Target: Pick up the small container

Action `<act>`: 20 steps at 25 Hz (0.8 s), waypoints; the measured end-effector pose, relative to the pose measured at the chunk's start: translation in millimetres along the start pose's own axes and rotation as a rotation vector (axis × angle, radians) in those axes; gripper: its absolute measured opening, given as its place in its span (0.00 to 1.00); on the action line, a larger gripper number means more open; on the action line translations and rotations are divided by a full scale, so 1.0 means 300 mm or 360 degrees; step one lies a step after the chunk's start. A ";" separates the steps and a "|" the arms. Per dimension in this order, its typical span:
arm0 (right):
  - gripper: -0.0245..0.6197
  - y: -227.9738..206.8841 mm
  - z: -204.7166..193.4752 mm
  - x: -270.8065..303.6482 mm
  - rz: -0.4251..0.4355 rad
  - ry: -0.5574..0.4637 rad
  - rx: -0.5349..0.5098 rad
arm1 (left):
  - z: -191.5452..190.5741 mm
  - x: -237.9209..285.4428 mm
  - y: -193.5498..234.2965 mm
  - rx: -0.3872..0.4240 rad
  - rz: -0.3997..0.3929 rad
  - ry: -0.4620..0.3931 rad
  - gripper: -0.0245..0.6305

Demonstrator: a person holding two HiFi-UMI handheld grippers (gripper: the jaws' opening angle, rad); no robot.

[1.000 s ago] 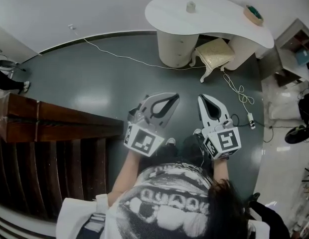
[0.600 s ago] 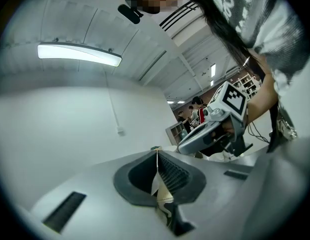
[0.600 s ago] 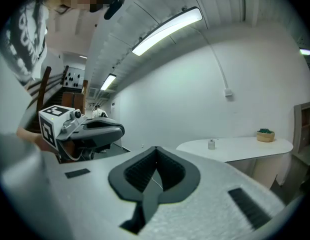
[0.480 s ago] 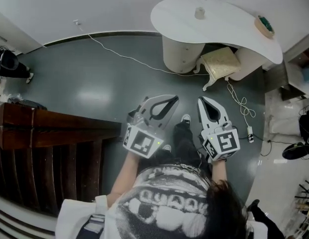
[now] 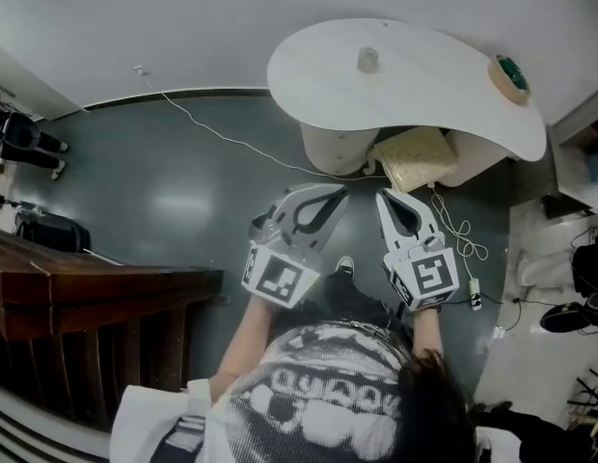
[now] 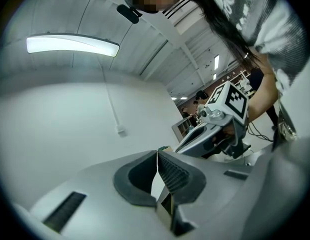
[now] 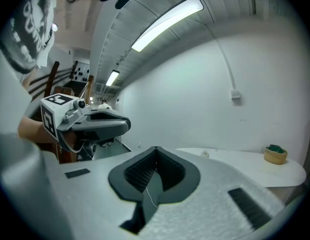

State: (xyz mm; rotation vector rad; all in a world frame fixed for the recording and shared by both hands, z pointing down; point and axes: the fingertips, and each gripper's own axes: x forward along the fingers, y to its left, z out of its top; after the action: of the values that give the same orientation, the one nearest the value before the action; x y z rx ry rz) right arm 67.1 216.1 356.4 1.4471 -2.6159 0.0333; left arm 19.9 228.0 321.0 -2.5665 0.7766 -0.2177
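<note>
The small container (image 5: 367, 60), a pale little pot, stands on the white curved table (image 5: 424, 85) at the top of the head view. The right gripper view shows this pot (image 7: 205, 154) far ahead on the tabletop (image 7: 245, 166). My left gripper (image 5: 339, 193) and right gripper (image 5: 384, 197) are held side by side over the grey floor, short of the table. Both are shut with nothing between the jaws. The closed jaw tips show in the left gripper view (image 6: 157, 151) and the right gripper view (image 7: 156, 148).
A round yellow dish with something green in it (image 5: 509, 77) sits at the table's right end. A cushioned stool (image 5: 415, 157) stands under the table. Cables (image 5: 212, 128) cross the floor. Dark wooden furniture (image 5: 96, 287) fills the left. A person (image 5: 19, 138) stands far left.
The table has come closer to the grippers and the wooden furniture has slid down and left. Both grippers keep the same shut, side-by-side pose.
</note>
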 end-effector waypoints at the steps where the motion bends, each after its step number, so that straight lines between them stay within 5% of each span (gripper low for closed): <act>1: 0.04 -0.038 -0.002 0.014 0.0008 0.0000 0.0000 | -0.002 0.044 0.005 0.0008 -0.0004 0.0002 0.05; 9: 0.04 -0.233 -0.036 0.095 0.0070 -0.0020 0.0055 | -0.042 0.242 0.024 0.0045 -0.0020 0.0076 0.05; 20: 0.04 -0.306 -0.057 0.187 0.0100 -0.0030 0.0126 | -0.093 0.321 0.066 0.0094 -0.0050 0.0163 0.05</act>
State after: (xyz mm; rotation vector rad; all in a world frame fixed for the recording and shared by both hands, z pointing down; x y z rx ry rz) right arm 117.4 121.5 376.4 1.3957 -2.7035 0.1326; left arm 82.4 149.1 338.8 -2.5291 0.7557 -0.3789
